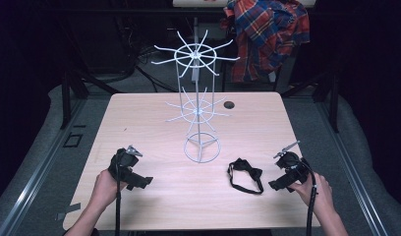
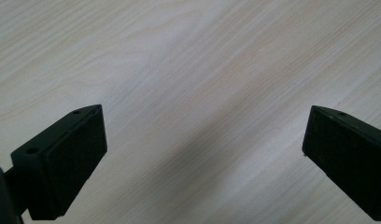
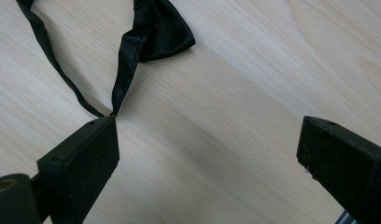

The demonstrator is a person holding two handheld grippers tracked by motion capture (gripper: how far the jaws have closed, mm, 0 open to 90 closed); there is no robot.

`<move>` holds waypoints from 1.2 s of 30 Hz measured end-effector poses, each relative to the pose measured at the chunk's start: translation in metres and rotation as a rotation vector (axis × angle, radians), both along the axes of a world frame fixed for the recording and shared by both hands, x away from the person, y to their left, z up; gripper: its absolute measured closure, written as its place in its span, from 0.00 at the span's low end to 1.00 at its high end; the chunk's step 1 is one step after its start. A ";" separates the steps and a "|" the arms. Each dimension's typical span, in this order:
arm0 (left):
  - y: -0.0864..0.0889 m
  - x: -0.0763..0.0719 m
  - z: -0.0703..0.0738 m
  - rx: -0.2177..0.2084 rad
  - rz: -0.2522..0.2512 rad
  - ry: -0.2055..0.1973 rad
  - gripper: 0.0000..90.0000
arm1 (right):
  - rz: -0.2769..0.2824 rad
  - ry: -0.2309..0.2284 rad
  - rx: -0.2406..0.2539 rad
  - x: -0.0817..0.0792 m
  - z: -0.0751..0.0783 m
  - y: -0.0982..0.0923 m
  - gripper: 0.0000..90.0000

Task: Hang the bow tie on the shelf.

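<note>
A black bow tie (image 1: 246,173) with its strap looped lies flat on the wooden table (image 1: 154,191), right of centre near the front. In the right gripper view the bow tie (image 3: 163,30) lies at the upper left, its strap bending just above the left jaw. My right gripper (image 1: 277,185) rests just right of the tie, open, nothing between its jaws (image 3: 207,154). My left gripper (image 1: 142,181) sits at the front left, open over bare wood (image 2: 202,154). A white wire display stand (image 1: 199,98) with two tiers of radiating hooks rises at the table's middle.
The stand's ring base (image 1: 202,148) sits on the table between the grippers. A small dark hole (image 1: 229,104) marks the table's far right. A plaid shirt (image 1: 267,34) hangs behind the table. Metal rails (image 1: 36,172) run along the floor at both sides.
</note>
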State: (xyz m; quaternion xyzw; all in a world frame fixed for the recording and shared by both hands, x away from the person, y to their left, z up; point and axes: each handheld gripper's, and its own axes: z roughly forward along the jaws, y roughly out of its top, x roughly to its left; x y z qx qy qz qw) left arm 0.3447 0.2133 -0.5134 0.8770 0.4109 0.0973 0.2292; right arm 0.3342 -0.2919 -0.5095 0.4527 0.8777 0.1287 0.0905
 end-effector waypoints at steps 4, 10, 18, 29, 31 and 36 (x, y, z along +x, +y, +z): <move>0.001 0.001 -0.001 0.004 -0.014 0.005 0.00 | 0.014 0.016 0.016 0.000 -0.001 -0.002 0.07; 0.003 0.003 -0.001 -0.004 -0.021 0.024 0.00 | 0.022 0.015 0.040 0.004 0.000 -0.002 0.05; 0.003 0.004 -0.001 -0.085 -0.048 0.033 0.00 | 0.023 -0.032 0.093 0.004 0.005 0.002 0.05; 0.002 0.002 0.002 -0.117 -0.053 0.048 0.00 | 0.028 -0.040 0.120 0.012 0.001 0.019 0.02; 0.002 0.002 0.002 -0.123 -0.053 0.052 0.00 | 0.028 -0.041 0.131 0.014 -0.001 0.026 0.02; 0.000 0.003 0.002 -0.121 -0.061 0.060 0.00 | 0.046 -0.014 0.127 0.020 -0.007 0.036 0.02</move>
